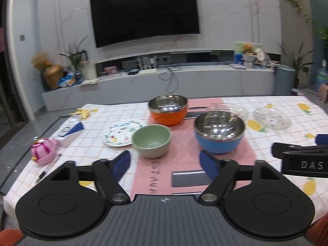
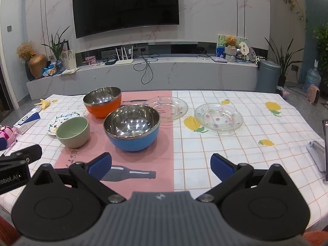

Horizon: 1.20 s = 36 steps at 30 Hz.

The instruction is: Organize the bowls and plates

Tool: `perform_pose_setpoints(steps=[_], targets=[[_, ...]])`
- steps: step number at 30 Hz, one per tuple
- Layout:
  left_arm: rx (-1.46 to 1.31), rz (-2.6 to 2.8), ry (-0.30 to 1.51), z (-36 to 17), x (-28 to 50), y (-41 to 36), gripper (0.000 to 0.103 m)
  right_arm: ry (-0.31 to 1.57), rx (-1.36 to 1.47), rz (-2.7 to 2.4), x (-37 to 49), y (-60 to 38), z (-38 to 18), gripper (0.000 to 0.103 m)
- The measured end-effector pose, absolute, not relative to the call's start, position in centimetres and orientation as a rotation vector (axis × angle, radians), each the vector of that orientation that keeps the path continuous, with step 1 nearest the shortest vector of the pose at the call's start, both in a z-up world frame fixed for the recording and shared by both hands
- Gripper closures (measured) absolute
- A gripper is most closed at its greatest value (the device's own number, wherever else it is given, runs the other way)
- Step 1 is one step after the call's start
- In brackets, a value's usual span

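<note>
On the table stand a green bowl, a blue steel-lined bowl and an orange steel-lined bowl. A printed white plate lies left of the green bowl. Two clear glass plates lie to the right; they also show in the left wrist view. My left gripper is open and empty, just before the green and blue bowls. My right gripper is open and empty over the cloth, nearer than the blue bowl.
A pink toy, a blue-white box and a banana peel lie at the table's left. A pink runner crosses the checked cloth. A metal object sits at the right edge. A TV console stands beyond the table.
</note>
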<state>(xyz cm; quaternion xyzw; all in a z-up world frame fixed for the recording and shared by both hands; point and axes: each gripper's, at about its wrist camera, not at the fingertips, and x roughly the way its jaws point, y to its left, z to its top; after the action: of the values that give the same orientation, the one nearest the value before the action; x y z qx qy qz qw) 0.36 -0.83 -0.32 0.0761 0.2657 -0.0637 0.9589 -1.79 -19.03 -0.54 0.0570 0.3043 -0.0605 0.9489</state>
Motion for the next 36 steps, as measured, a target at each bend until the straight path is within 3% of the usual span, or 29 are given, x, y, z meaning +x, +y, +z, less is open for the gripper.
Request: perform_pose_setpoints(steps=[5,15,20,28,31,36], targets=[[0.109,-0.202,0.539,0.7,1.7,-1.0,0.021,0.588,0.093,-0.149,-0.8,-19.7,0.5,0.003],[0.072,-0.306,0.57,2.3,7.3,-2.0,0.042,0.614,0.078,-0.16,4.7,-20.8,2.6,0.003],[0.046,-0.35,0.65,1.7,10.9,-2.4,0.058,0.66,0.088,-0.166,8.3,-21.2,2.6,0.014],[-0.055,-0.421,0.766,-1.0,15.4,-2.7,0.063,0.799,0.176,-0.137,14.0,-21.1,0.0,0.028],[-0.071,-0.395,0.805,-2.5,16.6,-3.1,0.063,0.845,0.195,-0.132,15.0,-21.2,-1.9,0.039],[-0.083,-0.361,0.861,-4.0,18.0,-3.3,0.063,0.927,0.262,-0.145,17.1,-22.1,-4.1,0.041]])
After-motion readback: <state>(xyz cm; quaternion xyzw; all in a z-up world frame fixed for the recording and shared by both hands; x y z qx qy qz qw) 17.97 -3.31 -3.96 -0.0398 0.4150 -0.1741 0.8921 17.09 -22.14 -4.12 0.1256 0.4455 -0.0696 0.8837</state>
